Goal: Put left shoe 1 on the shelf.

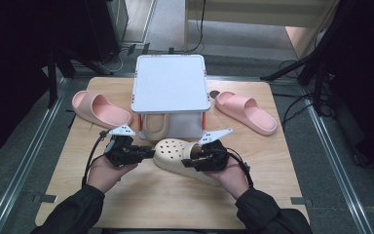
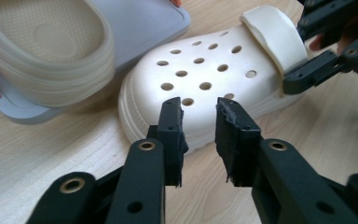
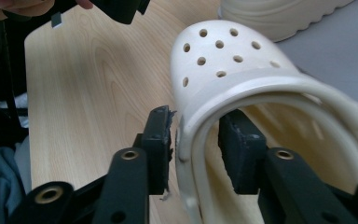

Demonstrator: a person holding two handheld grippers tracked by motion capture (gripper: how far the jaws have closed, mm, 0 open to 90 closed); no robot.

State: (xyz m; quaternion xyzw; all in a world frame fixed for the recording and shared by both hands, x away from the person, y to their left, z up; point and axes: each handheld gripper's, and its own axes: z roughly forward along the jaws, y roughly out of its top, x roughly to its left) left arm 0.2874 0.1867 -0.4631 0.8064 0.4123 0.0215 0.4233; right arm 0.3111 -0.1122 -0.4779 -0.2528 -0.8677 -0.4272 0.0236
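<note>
A cream clog with holes lies on the wooden table in front of the rack, toe to the left. My left gripper points at its toe; in the left gripper view its jaws stand apart with nothing between them, the clog's toe just beyond the tips. My right gripper is at the heel end. In the right gripper view its jaws straddle the clog's side rim, the outer pad close against it and the inner pad clear of it.
A grey two-level rack stands behind, with a second cream clog on its lower shelf. One pink slide lies at the left and another pink slide at the right. Bare wood lies toward the near edge.
</note>
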